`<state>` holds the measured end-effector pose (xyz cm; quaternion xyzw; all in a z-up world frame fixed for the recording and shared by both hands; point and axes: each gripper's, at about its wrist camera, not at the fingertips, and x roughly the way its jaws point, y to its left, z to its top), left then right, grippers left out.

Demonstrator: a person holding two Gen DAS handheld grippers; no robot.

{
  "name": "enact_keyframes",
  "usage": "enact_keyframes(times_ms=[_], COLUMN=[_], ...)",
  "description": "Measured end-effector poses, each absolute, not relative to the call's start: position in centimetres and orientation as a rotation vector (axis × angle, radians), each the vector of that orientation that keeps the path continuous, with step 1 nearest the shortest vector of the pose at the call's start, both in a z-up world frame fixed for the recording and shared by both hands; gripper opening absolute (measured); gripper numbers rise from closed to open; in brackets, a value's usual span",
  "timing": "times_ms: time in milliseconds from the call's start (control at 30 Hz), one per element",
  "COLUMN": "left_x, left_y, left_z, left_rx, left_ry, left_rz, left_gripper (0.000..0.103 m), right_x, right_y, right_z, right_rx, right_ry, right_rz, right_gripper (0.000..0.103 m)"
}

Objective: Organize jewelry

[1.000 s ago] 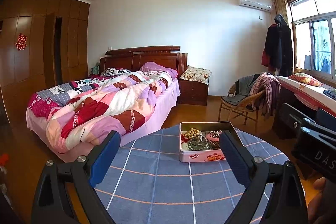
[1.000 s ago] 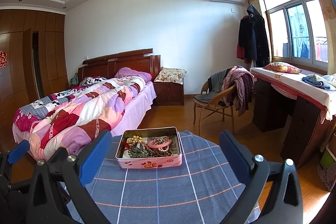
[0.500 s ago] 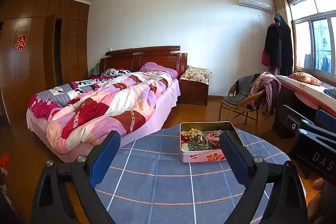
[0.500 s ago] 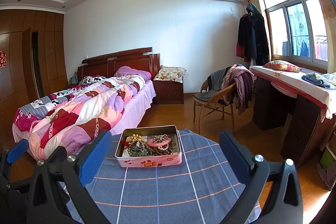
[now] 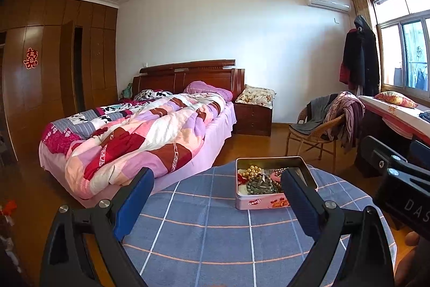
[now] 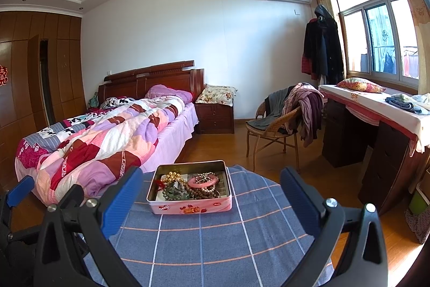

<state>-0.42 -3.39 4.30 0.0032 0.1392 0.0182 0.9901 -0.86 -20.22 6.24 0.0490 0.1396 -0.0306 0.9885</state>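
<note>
Pink bangle (image 6: 205,181) in the tin (image 6: 188,206) shows fully only from the right wrist; both jaws gape, empty.

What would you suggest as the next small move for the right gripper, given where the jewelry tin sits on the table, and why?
Probably ease the right gripper forward and down toward the pink bangle, which lies on top of the beads in the open tin. Both grippers are open and empty, short of the tin, and the bangle looks the easiest piece to lift without tangling.
</note>
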Motion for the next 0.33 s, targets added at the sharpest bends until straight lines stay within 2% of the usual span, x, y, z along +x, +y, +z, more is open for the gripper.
enact_keyframes(times_ms=[333], left_x=[0.28], left_y=[-2.76], left_z=[3.65], left_rx=[-0.014], left_ry=[0.331], left_rz=[0.015], left_gripper=[0.095], right_x=[-0.78], right_y=[-20.44], right_z=[5.42], right_rx=[0.100], right_ry=[0.302], right_rz=[-0.064], right_gripper=[0.103])
